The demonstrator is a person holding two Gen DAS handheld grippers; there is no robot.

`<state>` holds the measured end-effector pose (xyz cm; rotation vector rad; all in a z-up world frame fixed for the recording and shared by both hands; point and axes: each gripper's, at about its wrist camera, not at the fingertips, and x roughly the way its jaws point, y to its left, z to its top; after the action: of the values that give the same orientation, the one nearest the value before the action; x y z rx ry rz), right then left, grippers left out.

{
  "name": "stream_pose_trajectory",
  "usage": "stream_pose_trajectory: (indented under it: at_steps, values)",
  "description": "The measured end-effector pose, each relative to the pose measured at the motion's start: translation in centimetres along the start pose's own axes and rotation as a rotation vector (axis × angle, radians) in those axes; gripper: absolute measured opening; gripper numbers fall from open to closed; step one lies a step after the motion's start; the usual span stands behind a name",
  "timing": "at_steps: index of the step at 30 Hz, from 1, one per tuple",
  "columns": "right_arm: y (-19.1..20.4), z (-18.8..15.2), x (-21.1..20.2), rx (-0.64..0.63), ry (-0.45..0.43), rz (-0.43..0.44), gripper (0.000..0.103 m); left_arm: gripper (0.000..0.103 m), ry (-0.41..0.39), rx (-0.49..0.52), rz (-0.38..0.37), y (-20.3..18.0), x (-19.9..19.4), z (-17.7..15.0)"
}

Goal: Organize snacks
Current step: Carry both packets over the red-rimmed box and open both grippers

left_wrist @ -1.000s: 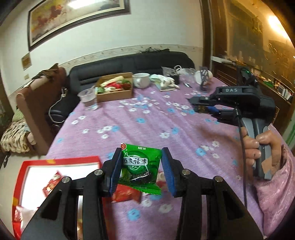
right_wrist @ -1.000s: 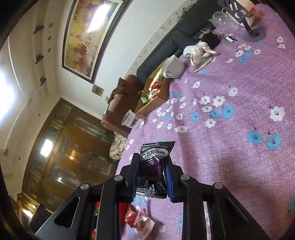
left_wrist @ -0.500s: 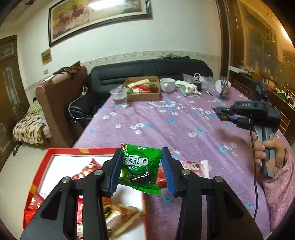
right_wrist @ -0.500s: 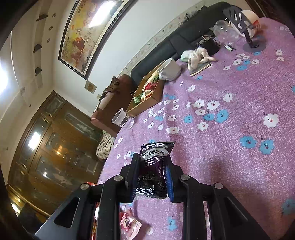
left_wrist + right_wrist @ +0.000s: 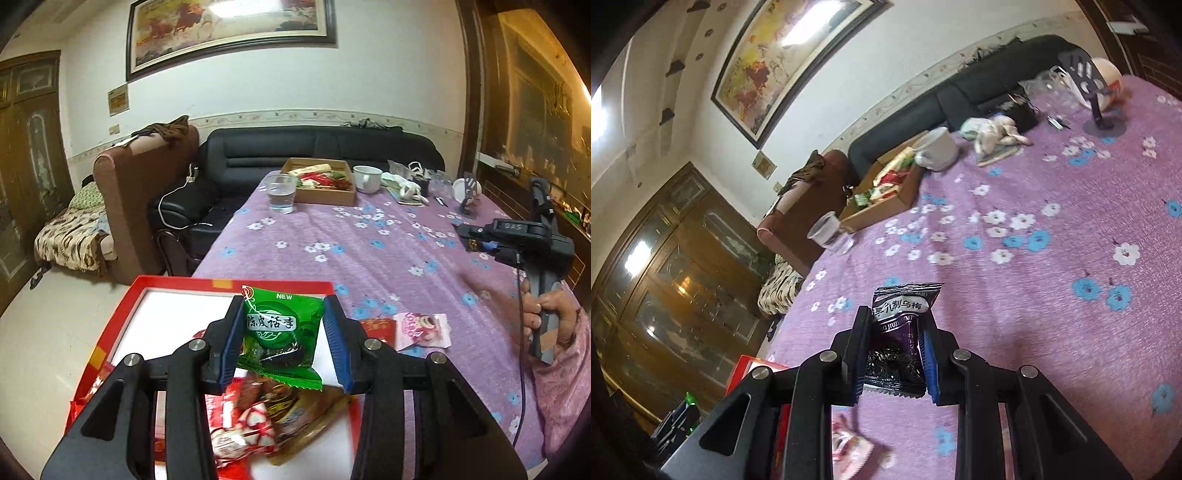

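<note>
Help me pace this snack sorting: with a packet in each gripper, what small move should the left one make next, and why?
Probably lower it slightly and open. The left gripper is shut on the green plastic snack packet, which hangs above the red cardboard box with the white floor, where other wrapped snacks already lie. The right gripper, shut on the dark purple snack packet, is over the tablecloth, so it can follow.

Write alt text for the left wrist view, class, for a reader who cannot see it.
The left gripper grips a green snack packet above a red box of wrapped snacks. A pink snack packet lies beside it on the purple floral tablecloth; at right, a hand holds the right gripper.
</note>
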<state>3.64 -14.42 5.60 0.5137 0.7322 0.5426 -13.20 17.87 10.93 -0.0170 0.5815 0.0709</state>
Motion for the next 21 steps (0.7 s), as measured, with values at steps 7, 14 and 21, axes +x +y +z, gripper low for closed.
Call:
stream_pose_trajectory:
  at_steps: [7, 14, 21]
  values:
    - [6.7, -3.0, 1.0, -0.081, 0.038, 0.110, 0.026, 0.040, 0.006, -0.043, 0.021, 2.5, -0.3, -1.1]
    - [14.2, -7.3, 3.1, -0.188, 0.127, 0.230, 0.026, 0.040, 0.033, -0.095, 0.057, 5.3, -0.1, -2.5]
    - [13.0, -6.3, 2.9, -0.289, 0.099, -0.026, 0.030, 0.040, 0.050, -0.104, 0.039, 5.6, 0.1, -3.4]
